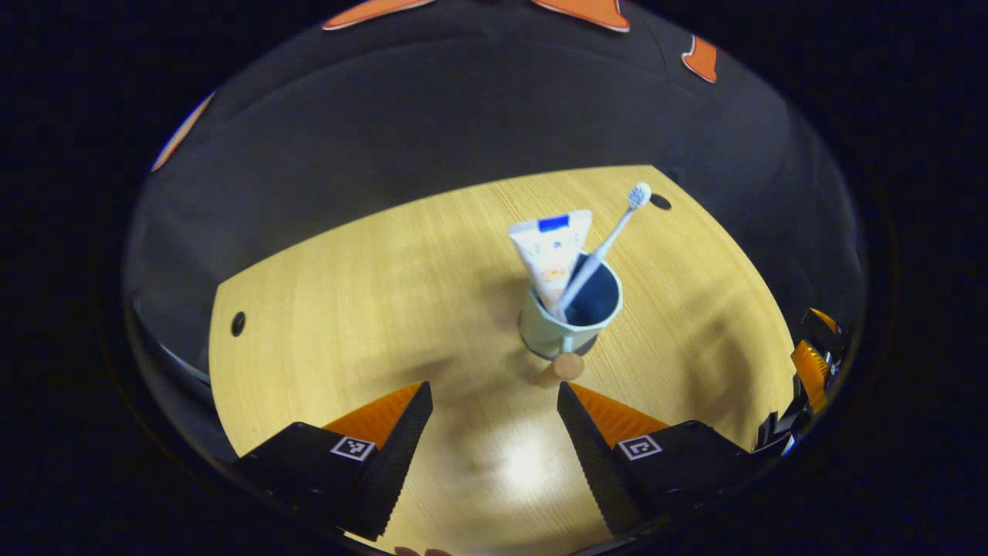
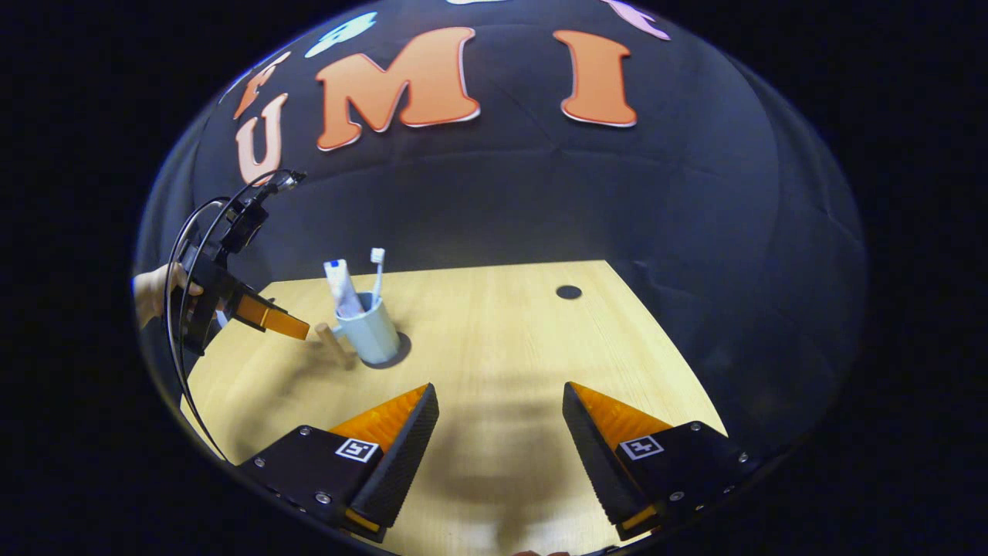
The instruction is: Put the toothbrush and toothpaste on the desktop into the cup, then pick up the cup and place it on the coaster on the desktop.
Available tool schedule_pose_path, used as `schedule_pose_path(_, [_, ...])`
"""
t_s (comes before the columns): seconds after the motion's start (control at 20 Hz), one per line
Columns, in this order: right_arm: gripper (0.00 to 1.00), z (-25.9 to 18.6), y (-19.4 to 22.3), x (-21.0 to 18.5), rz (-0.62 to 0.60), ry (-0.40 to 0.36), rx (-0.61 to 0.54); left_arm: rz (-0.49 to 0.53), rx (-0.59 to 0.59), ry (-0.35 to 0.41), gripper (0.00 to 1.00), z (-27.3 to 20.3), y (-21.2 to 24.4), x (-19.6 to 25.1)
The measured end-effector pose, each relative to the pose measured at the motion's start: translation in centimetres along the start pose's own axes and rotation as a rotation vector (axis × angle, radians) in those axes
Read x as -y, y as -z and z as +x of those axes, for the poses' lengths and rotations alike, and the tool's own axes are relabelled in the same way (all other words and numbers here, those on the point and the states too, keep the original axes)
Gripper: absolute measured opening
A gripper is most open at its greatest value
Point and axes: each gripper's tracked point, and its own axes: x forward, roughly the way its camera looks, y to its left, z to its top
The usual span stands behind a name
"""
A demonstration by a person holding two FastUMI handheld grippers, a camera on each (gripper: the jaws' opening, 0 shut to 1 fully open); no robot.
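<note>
Left gripper view, left gripper [image 1: 494, 398] spread, cup [image 1: 569, 316] ahead on dark coaster [image 1: 588, 347], right gripper [image 2: 500, 401] spread too.

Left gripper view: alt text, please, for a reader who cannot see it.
A pale cup holding a toothpaste tube and toothbrush stands on a dark coaster on the wooden desktop. The left claw is open, nearer the camera.

Bare surface [image 2: 494, 347] lies open ahead of the right tool [image 2: 500, 401], jaws apart; the cup [image 2: 370, 330] with toothpaste [image 2: 341, 287] and toothbrush [image 2: 376, 272] stands far left; wooden handle [image 2: 332, 344] juts toward the left tool [image 2: 282, 324], near it; open surface lies right of the cup.
</note>
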Motion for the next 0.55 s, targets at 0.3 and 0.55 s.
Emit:
schedule_pose_path(0.3, [0.98,-0.9,-7.2,-5.0,-0.091,-0.069,0.129,-0.058,0.306,-0.134,0.98,-5.7,-3.7,-0.2])
schedule_pose_path(0.55, [0.97,-2.1,-12.4,-7.6,-0.097,-0.092,0.248,-0.161,0.555,-0.181,0.98,-7.4,-4.3,-1.4])
